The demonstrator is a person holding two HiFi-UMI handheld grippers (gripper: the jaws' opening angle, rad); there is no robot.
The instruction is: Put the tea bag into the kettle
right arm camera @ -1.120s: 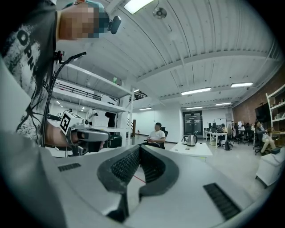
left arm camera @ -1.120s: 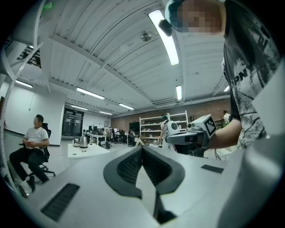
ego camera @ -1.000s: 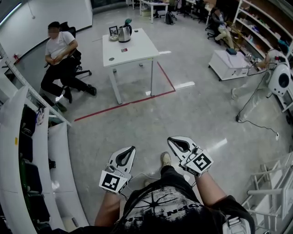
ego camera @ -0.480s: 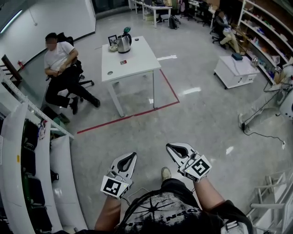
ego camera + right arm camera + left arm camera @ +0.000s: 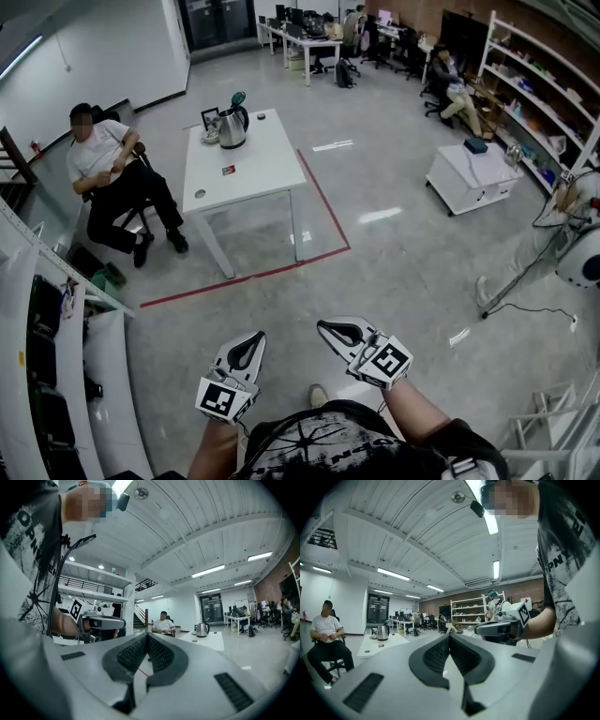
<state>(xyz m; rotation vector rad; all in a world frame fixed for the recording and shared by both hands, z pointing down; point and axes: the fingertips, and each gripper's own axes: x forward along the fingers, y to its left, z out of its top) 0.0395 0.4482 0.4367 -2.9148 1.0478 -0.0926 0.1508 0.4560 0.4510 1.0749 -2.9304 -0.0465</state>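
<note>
Tea bag (image 5: 228,170) is, I think, that little reddish packet lying flat on the white table (image 5: 267,169), well ahead of both sets of jaws and way out of reach. The kettle (image 5: 232,128) stands upright at the far end of the same table, apart from the packet and further from the jaws.

The left gripper (image 5: 255,339) and right gripper (image 5: 326,327) are both held level at waist height, pointing roughly at the table. Both have their pads pressed together with nothing between them.

So I'd call this the approach stage, with nothing picked up yet. The next move calls for closing the gap to the table, opening one pair of jaws over the packet, and probably dealing with the kettle lid, though I can't tell from here whether it's open.

The room is a big open office with a glossy grey floor (image 5: 403,253). There's a red tape line (image 5: 244,276) around the table, a seated person (image 5: 108,173) just beside it, and shelving (image 5: 539,66) off to the right of the jaws.
</note>
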